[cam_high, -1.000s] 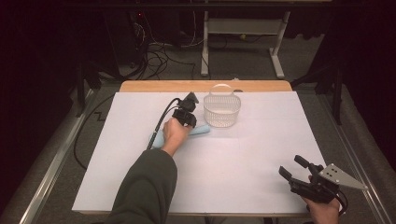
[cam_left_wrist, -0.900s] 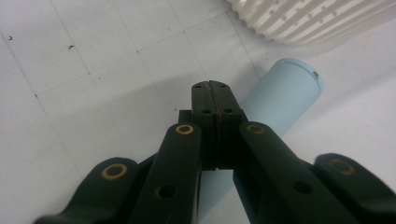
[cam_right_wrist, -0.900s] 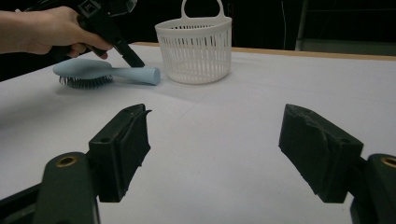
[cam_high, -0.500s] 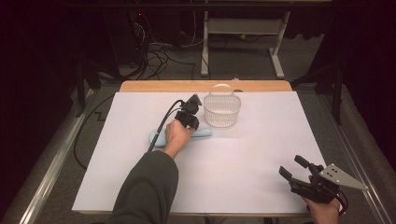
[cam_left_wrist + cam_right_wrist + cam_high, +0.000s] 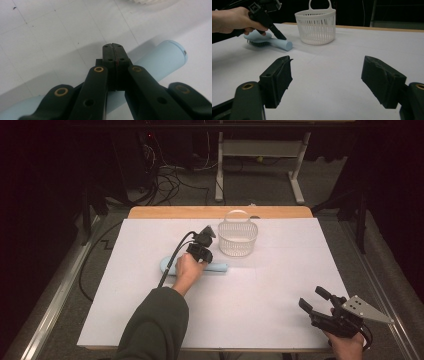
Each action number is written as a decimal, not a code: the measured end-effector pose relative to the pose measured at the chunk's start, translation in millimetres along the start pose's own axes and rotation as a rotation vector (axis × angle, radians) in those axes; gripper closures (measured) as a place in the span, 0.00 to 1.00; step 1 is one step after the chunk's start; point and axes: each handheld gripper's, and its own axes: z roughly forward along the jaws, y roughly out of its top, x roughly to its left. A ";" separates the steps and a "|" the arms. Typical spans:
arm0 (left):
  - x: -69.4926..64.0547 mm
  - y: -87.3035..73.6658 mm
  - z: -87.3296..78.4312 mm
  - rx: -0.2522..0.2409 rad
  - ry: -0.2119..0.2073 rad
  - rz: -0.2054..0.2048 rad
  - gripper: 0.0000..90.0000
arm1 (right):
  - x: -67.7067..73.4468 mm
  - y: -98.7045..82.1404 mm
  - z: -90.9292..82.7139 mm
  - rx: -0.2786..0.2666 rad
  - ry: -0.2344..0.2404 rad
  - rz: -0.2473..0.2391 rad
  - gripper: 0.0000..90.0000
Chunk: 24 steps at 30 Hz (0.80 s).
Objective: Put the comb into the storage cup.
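High view: left gripper sits over a pale blue hairbrush lying mid-tabletop, just short of the white basket near the far edge. Right gripper rests near the near right corner, released.

Left gripper view: jaws clenched flat together above the brush handle, holding nothing.

Right gripper view: own jaws wide apart; brush lies bristles down, beside the basket.

Risk: clenched jaws pressing on the rounded handle could roll or skid it away; likely cause, descending without opening.
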 end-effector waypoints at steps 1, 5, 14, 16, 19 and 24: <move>-0.6 -0.6 -0.3 -0.002 -0.002 0.005 0.98 | 0.0 0.0 0.1 0.000 0.000 -0.001 0.27; -4.5 -3.2 -1.5 -0.002 -0.008 0.018 0.98 | 0.1 0.0 0.1 0.001 0.001 -0.001 0.27; -10.3 -9.4 -4.6 -0.008 -0.023 0.046 0.98 | -0.4 -0.2 0.5 -0.001 -0.001 0.003 0.27; -10.9 -11.7 -4.8 -0.007 -0.027 0.046 0.98 | -0.3 -0.3 0.5 -0.001 -0.001 0.002 0.27; -12.2 -15.1 -5.6 -0.004 -0.030 0.053 0.98 | -0.2 -0.2 0.4 -0.001 -0.001 0.002 0.27; -15.1 -19.1 -7.1 -0.003 -0.031 0.069 0.98 | -0.2 -0.3 0.3 -0.001 -0.001 0.001 0.27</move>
